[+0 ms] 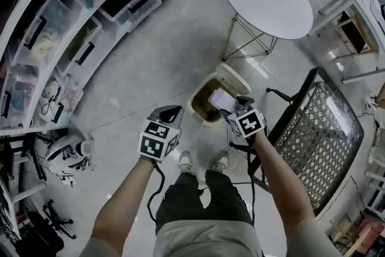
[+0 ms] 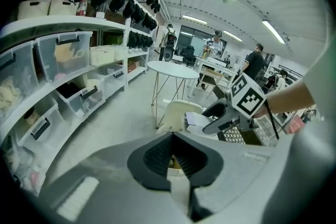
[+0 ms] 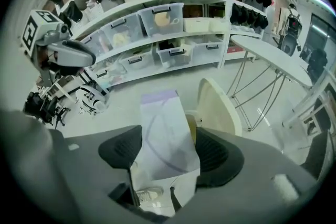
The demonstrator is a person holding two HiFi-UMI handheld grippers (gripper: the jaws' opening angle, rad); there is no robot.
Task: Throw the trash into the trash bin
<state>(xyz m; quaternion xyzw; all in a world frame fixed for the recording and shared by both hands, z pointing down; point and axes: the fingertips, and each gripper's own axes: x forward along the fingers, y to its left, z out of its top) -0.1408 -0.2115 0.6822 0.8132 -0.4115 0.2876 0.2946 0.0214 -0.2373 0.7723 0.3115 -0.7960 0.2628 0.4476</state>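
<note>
Above bin (image 1: 197, 108) on floor (image 1: 156, 57): right gripper (image 3: 170, 156) clamps paper (image 3: 164, 131), perhaps bag; left gripper (image 2: 176, 156) closed.

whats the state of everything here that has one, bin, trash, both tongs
trash bin: upright on the floor, lid flipped open
trash packet: off the floor, gripped, held over the bin's mouth
right tongs: closed on the trash packet
left tongs: shut, nothing between them, in the air beside the bin
</note>
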